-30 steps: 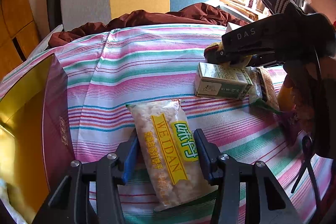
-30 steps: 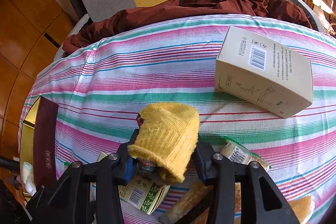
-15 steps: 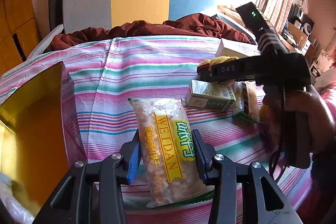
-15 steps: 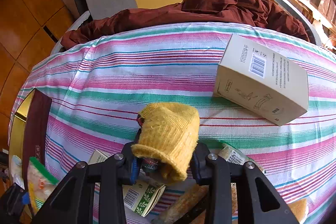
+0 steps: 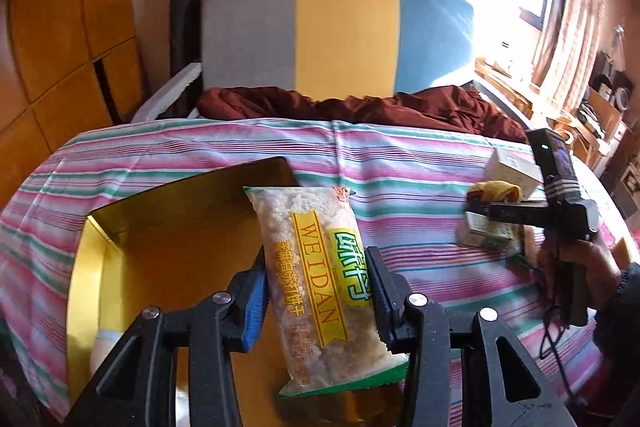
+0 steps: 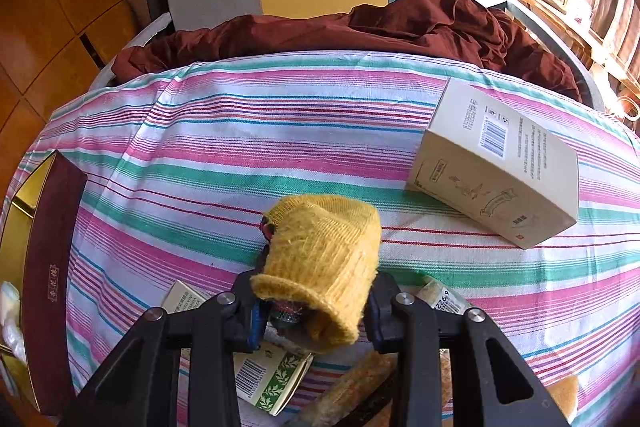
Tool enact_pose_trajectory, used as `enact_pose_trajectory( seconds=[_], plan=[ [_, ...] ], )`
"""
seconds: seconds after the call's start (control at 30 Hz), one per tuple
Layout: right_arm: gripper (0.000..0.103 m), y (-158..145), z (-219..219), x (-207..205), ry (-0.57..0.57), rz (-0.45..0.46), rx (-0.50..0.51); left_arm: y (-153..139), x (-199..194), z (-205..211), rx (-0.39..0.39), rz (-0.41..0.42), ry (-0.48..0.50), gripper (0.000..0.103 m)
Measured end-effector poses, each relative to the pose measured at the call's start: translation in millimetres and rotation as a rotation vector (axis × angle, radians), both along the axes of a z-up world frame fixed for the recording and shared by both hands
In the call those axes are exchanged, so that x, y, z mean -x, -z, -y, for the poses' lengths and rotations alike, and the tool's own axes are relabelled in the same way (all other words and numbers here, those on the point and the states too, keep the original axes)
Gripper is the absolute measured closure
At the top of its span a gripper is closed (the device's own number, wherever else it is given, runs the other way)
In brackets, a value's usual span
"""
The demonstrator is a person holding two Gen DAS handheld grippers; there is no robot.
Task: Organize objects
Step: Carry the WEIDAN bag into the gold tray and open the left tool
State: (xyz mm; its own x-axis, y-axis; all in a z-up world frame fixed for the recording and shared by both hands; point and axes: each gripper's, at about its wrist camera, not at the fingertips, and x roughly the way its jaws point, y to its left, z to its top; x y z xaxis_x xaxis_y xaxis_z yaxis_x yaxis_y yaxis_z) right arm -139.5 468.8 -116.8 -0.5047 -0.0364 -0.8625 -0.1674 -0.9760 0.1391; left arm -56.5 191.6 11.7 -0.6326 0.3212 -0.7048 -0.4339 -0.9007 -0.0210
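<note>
Left wrist only: left gripper (image 5: 318, 291) fingers clamped the snack bag (image 5: 320, 267) above the gold box (image 5: 160, 247).
Right wrist only: right gripper (image 6: 314, 307) fingers gripped the yellow knit piece (image 6: 324, 255); cream carton's (image 6: 504, 167) barcode showed.

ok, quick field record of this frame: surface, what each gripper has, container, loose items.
surface: striped cloth
left gripper: shut on snack packet, held over gold box
right gripper: shut on yellow knit item
loose items: beige carton, green-leaf carton
background: maroon fabric, striped headboard
</note>
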Motion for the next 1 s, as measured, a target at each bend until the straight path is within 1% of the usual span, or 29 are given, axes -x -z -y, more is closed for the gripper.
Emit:
enact_pose_trajectory(
  seconds=[0.1,0.2,0.3,0.4,0.53,0.63,0.67,0.7,0.73,0.9,1.0],
  plan=[
    [0.066,0,1,0,0.005,-0.001,-0.006,7,22,39,0.062,-0.012,-0.097,0.058],
    [0.066,1,2,0,0.008,-0.002,-0.011,20,46,78,0.087,0.018,-0.195,0.058],
    [0.066,1,2,0,0.010,-0.005,-0.011,37,65,105,0.130,0.044,-0.260,0.058],
    [0.066,1,2,-1,0.012,-0.007,-0.011,53,79,124,0.143,0.080,-0.298,0.058],
    [0.066,1,1,0,0.013,-0.008,-0.011,69,92,138,0.169,0.129,-0.334,0.058],
    [0.066,1,1,0,0.014,-0.009,-0.010,75,96,145,0.144,0.178,-0.353,0.056],
    [0.065,1,1,0,0.014,-0.009,-0.010,74,97,147,0.136,0.183,-0.358,0.054],
    [0.065,1,1,-1,0.014,-0.009,-0.010,74,98,148,0.137,0.181,-0.362,0.048],
    [0.065,1,1,0,0.016,-0.009,-0.010,73,97,148,0.145,0.173,-0.372,0.046],
    [0.065,1,3,-1,0.022,-0.010,-0.017,64,87,151,0.132,0.146,-0.394,0.046],
    [0.066,1,5,0,0.028,-0.009,-0.029,58,76,153,0.103,0.133,-0.400,0.046]
  ],
)
